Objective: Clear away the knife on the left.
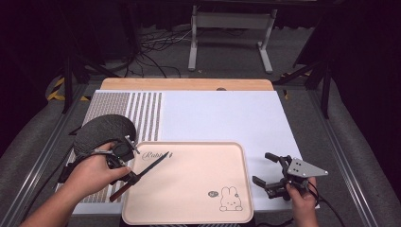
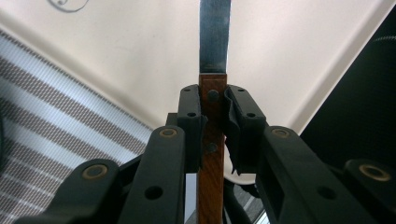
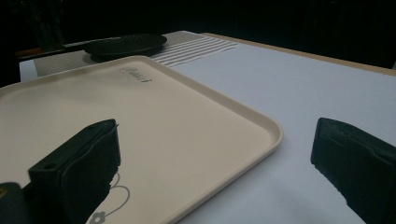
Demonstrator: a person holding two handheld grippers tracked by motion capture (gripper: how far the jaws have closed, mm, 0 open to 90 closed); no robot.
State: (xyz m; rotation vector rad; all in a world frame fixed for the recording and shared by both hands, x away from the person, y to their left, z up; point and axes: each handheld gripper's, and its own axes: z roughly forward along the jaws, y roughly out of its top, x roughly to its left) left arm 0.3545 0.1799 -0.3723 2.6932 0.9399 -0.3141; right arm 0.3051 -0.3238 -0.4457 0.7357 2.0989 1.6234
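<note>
Gripping knife (image 2: 214, 112) handle, left claw (image 2: 214, 122), blade over tray (image 1: 189, 189).

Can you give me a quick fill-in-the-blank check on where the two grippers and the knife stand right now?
1. The left gripper is shut on the wooden handle of the ____.
2. The knife's blade reaches out over the beige ____.
3. The jaws of the right gripper stand ____, holding nothing.
4. The dark round mat lies on the ____ placemat, left of the tray.

Missing words: knife; tray; open; striped
</note>
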